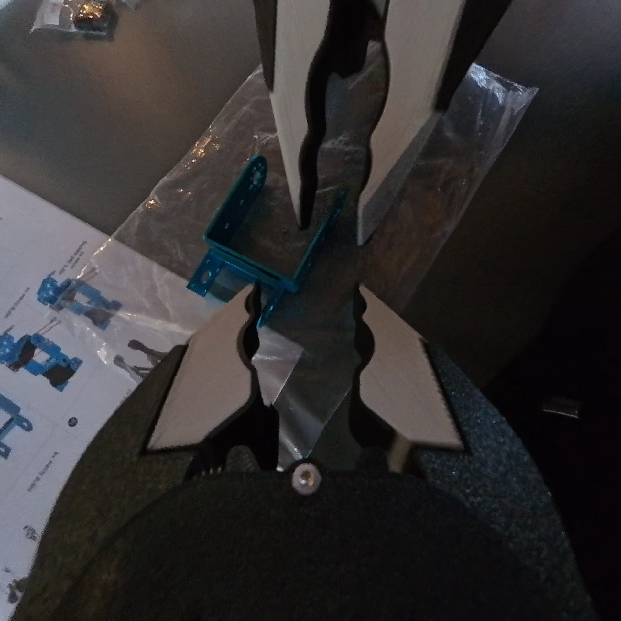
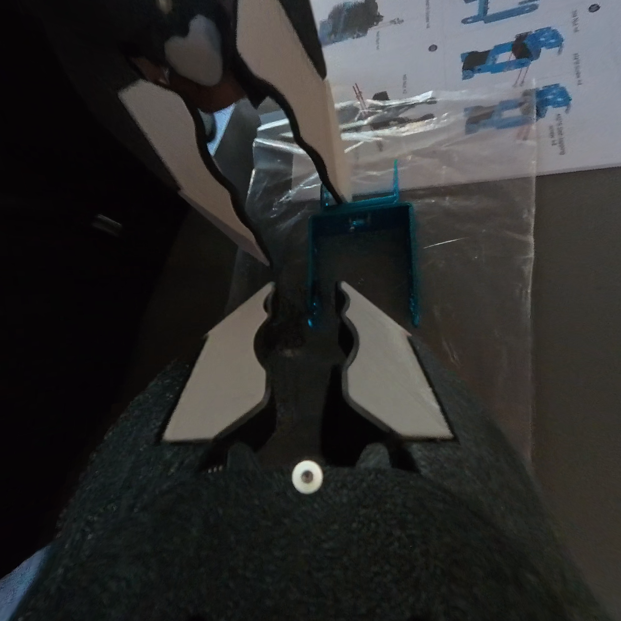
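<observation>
A blue U-shaped metal bracket (image 1: 248,262) lies on a clear plastic bag (image 1: 453,168) on a dark table. A smaller blue bracket (image 1: 205,275) sits against its base. My left gripper (image 1: 306,292) is open, and a flange of the smaller bracket lies just inside its left fingertip. My right gripper (image 1: 332,232) comes in from the far side, open, with its tips either side of one arm of the U-bracket. In the right wrist view, the right gripper (image 2: 305,289) straddles that arm of the bracket (image 2: 414,262). The left gripper (image 2: 304,230) reaches to the bracket's base.
A white printed sheet (image 1: 50,336) with blue part pictures lies beside the bag and partly under it; it also shows in the right wrist view (image 2: 504,84). Small packets (image 1: 74,16) lie at the far left. The table edge and dark space are on the right. The grippers are tip to tip, or close to it.
</observation>
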